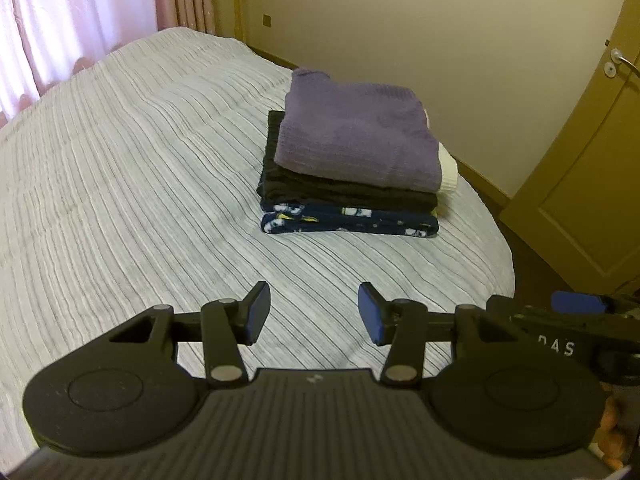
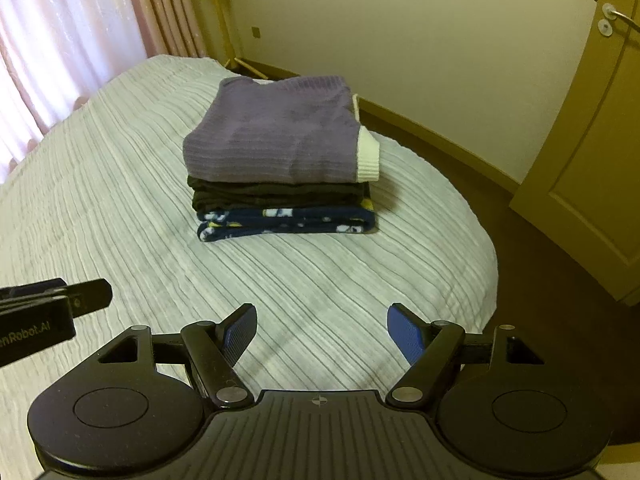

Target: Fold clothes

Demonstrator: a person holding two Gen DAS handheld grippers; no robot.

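A stack of folded clothes rests on the bed (image 1: pixel 120 184) near its right side. On top lies a purple knit sweater (image 1: pixel 352 132) (image 2: pixel 276 132) with a cream cuff (image 2: pixel 368 156). Under it is a black garment (image 1: pixel 344 188) (image 2: pixel 276 194), and at the bottom a navy patterned one (image 1: pixel 348 224) (image 2: pixel 288 224). My left gripper (image 1: pixel 314 312) hovers open over the bare bedspread, well short of the stack, nothing between its blue pads. My right gripper (image 2: pixel 322 332) is likewise open and empty, level with it. Each gripper shows at the edge of the other's view.
The bed has a white ribbed bedspread (image 2: pixel 120 184). Pink curtains (image 1: pixel 60 20) hang at the left. A cream wall (image 1: pixel 400 20) stands behind the bed. A yellow-brown door (image 1: pixel 592 160) with a metal handle is at the right, across dark floor (image 2: pixel 540 280).
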